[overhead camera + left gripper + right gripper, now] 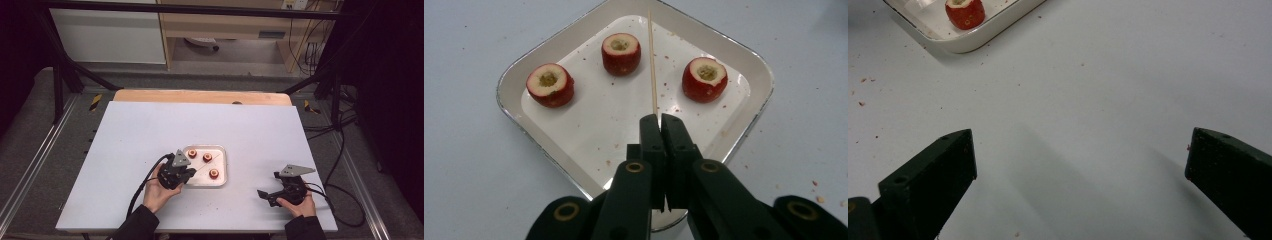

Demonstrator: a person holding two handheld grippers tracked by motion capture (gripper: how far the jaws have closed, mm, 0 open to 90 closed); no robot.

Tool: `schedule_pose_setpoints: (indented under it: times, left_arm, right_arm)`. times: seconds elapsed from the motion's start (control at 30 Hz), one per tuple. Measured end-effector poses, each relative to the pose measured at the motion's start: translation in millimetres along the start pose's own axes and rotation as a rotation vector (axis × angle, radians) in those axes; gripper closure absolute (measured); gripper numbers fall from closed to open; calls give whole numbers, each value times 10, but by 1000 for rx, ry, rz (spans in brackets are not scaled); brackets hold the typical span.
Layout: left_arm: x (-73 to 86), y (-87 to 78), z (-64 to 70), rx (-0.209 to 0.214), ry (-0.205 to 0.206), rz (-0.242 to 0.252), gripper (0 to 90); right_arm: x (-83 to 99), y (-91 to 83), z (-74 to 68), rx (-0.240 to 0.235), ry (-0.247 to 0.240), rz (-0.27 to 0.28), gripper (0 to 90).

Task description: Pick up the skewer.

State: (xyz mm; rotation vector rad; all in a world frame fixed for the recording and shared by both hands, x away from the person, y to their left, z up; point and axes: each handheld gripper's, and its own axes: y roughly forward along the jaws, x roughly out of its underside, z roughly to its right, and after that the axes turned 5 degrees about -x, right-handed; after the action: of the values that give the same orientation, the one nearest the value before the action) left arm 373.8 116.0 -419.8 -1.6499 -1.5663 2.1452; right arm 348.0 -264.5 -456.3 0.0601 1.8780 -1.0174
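White table [130,150] held a tray [744,55] of three cored fruits [621,53] ahead of the left gripper [663,120], whose jaws pinched a thin skewer [652,65] that might slip or snap, while the right gripper [1080,160] gaped wide.

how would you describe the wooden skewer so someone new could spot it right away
Start at the white tray on the pale table, which holds three cored red fruit pieces. Over the tray, the left hand-held gripper is shut on the wooden skewer. It is the one thin, straight, pale stick among round red pieces, running between two of them.
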Motion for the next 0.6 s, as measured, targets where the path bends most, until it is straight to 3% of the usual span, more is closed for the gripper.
schedule_pose_setpoints:
  times: [0.3, 0.6]
  left_arm:
    - [-30, -62, 58, 25, 15, -6, 888]
    - [-82, -115, 169, 61, 53, -8, 888]
  right_arm:
    - [-85, 23, -102, 33, -55, -10, 6]
    - [-221, 108, -287, 69, -184, -58, 23]
